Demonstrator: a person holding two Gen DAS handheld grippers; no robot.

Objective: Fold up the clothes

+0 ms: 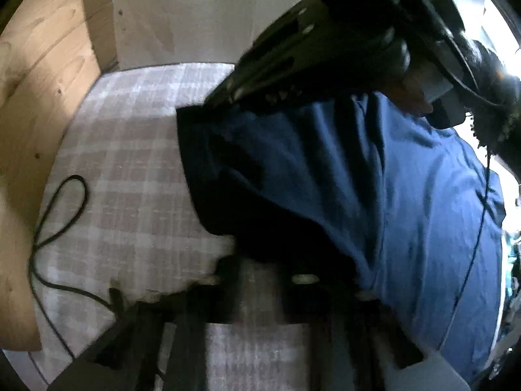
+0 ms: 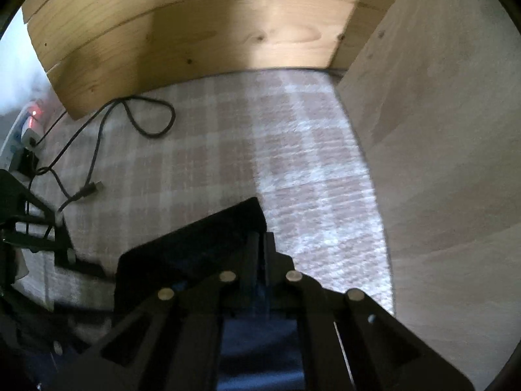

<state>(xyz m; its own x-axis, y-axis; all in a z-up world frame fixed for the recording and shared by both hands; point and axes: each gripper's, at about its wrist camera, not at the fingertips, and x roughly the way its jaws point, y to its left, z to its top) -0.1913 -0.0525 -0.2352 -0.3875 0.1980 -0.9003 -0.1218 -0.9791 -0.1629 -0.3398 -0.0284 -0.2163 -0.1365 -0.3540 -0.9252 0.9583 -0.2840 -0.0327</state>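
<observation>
Your right gripper (image 2: 260,251) pinches the blue garment's (image 1: 374,179) far corner; your left gripper (image 1: 257,280), jaws apart, sits at its near edge.

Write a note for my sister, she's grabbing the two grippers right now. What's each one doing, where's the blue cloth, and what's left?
Right gripper: shut on a corner of the blue garment, holding it up over the checked blanket.
Left gripper: open, fingers wide apart, low at the garment's near edge, gripping nothing.
The garment hangs bunched from the right gripper, its lower part dark in shadow; no neat fold shows yet.
A black cable lies looped on the blanket near the wooden board.
Left to do: probably take another corner with the left gripper, spread the garment flat, then fold it. Keep clear of the cable.
</observation>
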